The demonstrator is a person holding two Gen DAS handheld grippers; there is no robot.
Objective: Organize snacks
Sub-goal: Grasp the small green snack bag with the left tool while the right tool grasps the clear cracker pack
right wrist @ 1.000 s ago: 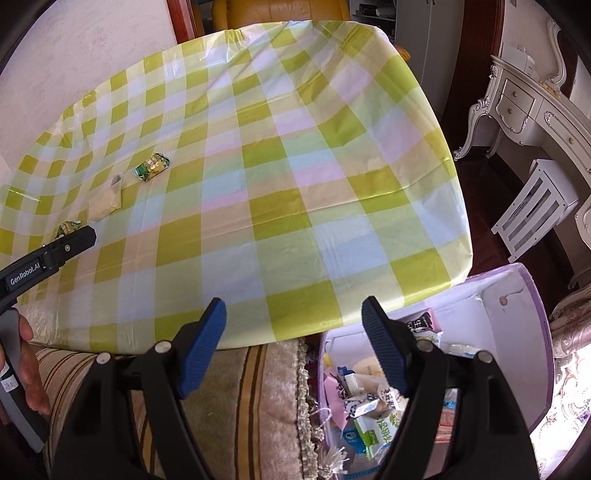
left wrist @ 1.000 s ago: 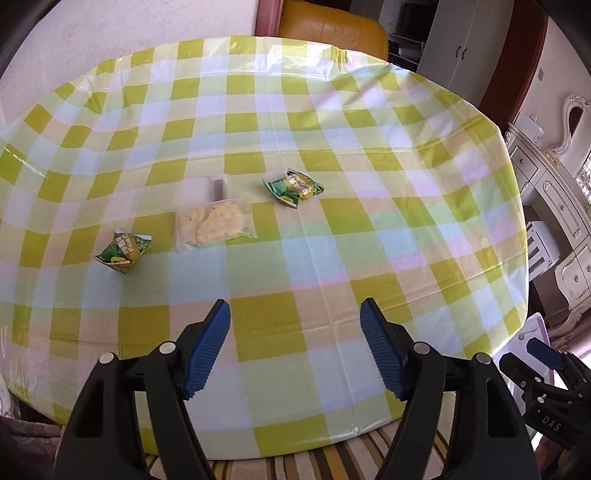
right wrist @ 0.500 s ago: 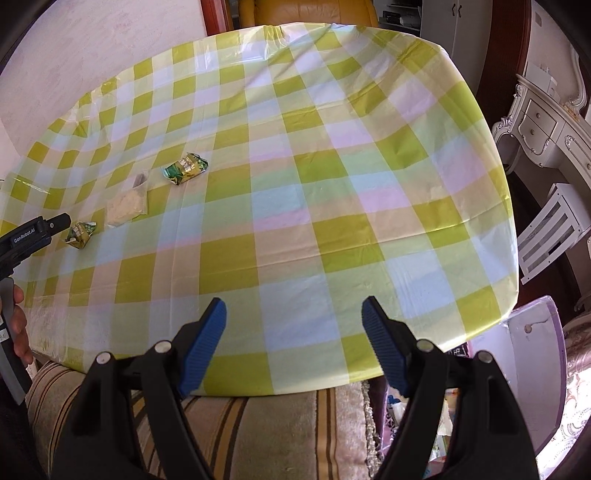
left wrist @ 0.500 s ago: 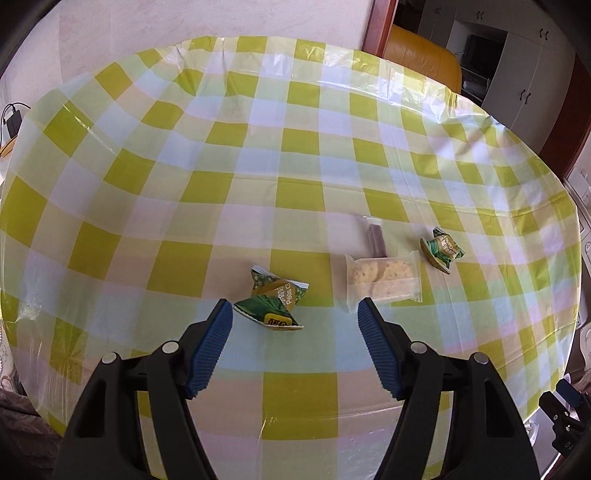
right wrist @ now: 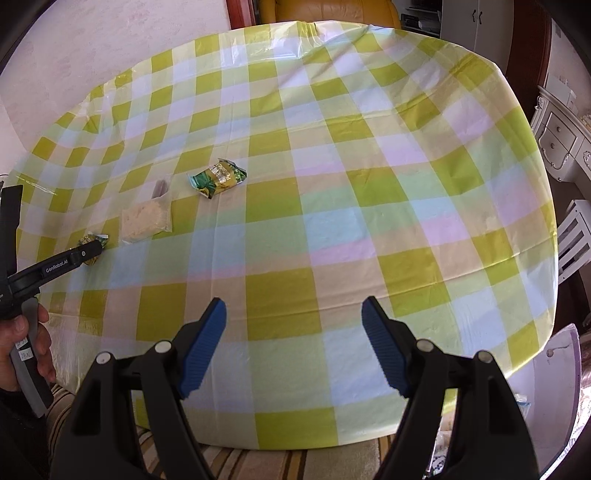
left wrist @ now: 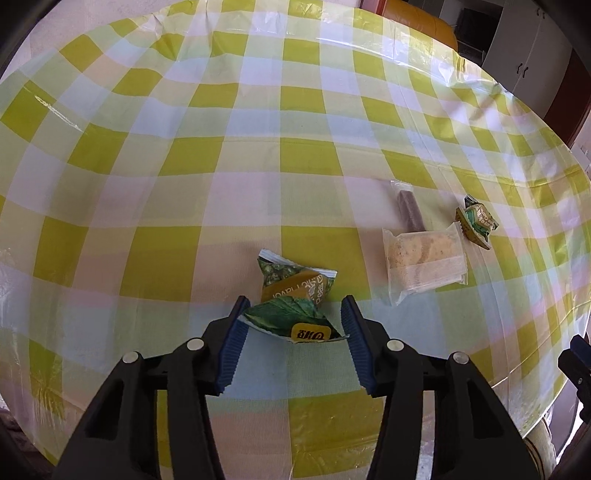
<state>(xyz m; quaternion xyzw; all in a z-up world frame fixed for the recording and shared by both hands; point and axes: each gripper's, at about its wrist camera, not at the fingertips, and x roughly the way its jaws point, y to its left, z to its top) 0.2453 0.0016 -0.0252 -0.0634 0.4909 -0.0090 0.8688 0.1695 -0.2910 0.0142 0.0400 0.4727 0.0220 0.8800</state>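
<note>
A green pea snack packet (left wrist: 295, 295) lies on the yellow-green checked tablecloth (left wrist: 258, 110). My left gripper (left wrist: 294, 298) straddles it with its jaws closing, and the packet's lower corners just reach the blue pads (left wrist: 232, 339). To its right lie a clear cracker packet (left wrist: 424, 258), a brown bar in clear wrap (left wrist: 408, 210) and a second green packet (left wrist: 476, 221). In the right wrist view my right gripper (right wrist: 293, 300) hangs open and empty over the table's near edge. The same snacks, among them the second green packet (right wrist: 219, 177), sit far to its left.
A person's hand (right wrist: 22, 343) holds the left tool at the left edge. A tan armchair (right wrist: 325, 11) stands behind the table. A white cabinet (right wrist: 561, 140) and a white stool (right wrist: 576, 236) are at the right. A lilac box lid (right wrist: 561, 350) shows at lower right, and striped upholstery (right wrist: 258, 461) lies below the table edge.
My left gripper moved in and down over the nearest green packet, and its jaws narrowed around it. My right gripper swung left, so the snack box slid out of view.
</note>
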